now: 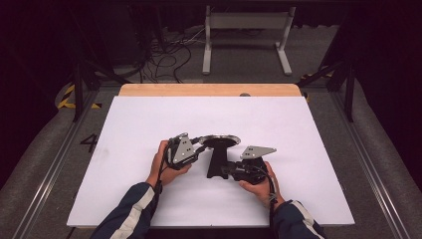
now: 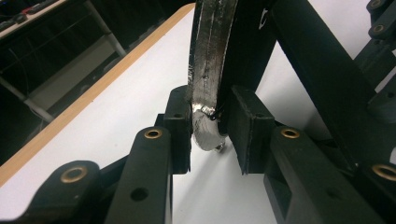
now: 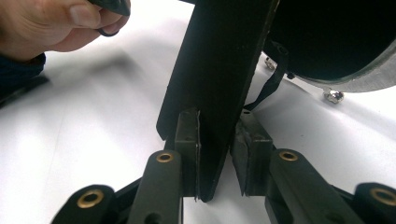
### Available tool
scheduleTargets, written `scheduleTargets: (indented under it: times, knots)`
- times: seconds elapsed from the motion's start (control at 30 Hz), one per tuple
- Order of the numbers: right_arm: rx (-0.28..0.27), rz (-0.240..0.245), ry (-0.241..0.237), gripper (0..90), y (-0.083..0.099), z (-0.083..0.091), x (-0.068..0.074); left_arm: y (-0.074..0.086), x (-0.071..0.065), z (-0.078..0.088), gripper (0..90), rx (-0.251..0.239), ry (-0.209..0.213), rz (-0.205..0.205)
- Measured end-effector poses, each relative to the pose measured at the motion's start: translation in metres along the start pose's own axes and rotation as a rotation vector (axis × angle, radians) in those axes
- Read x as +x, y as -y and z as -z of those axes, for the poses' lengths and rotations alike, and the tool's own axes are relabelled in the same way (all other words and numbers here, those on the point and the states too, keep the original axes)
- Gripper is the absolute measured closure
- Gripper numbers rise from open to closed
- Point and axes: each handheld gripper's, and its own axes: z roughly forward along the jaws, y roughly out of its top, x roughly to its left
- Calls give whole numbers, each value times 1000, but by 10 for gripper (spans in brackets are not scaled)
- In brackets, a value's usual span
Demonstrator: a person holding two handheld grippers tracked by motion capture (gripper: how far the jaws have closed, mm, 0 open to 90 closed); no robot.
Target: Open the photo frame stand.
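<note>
I am holding a black frying pan with a bare metal rim (image 1: pixel 219 141) on the white desk (image 1: pixel 149 119), gripping it at both ends. My left tool (image 2: pixel 210 128) is clenching the pan's rim, the pads (image 2: pixel 182 119) pressing its silvery edge. My right tool (image 3: pixel 215 140) is grasping the pan's flat black handle (image 3: pixel 219 84) between its jaws. I judge the two-handed hold is settled and the lift or carry comes next; that calls for raising both hands together, level, so the pan is not twisting in either grip.

A lab: floor cables (image 1: pixel 164 57), metal frame rails (image 1: pixel 50 169), white-topped table (image 1: pixel 149 119).
</note>
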Motion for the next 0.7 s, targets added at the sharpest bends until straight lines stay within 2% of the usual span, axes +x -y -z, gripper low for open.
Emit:
scheduleTargets:
  times: [0.13,0.3,0.37,0.4,0.43,0.47,0.7]
  knots:
    - [-1,-2,-6,748,0,0,0,1,1,0,699,4,-9,2]
    - [5,2,2,759,1,-1,0,1,1,0,698,2,-1,14]
    - [6,7,5,754,1,-1,0,2,1,1,698,2,3,26]
    - [9,20,16,749,0,0,2,3,3,2,699,-13,15,55]
    - [9,20,16,749,0,0,2,3,3,2,704,-13,15,55]
    - [11,30,23,749,0,1,3,3,4,5,704,-25,18,72]
    - [23,65,47,740,-1,2,6,4,9,18,676,-41,31,106]
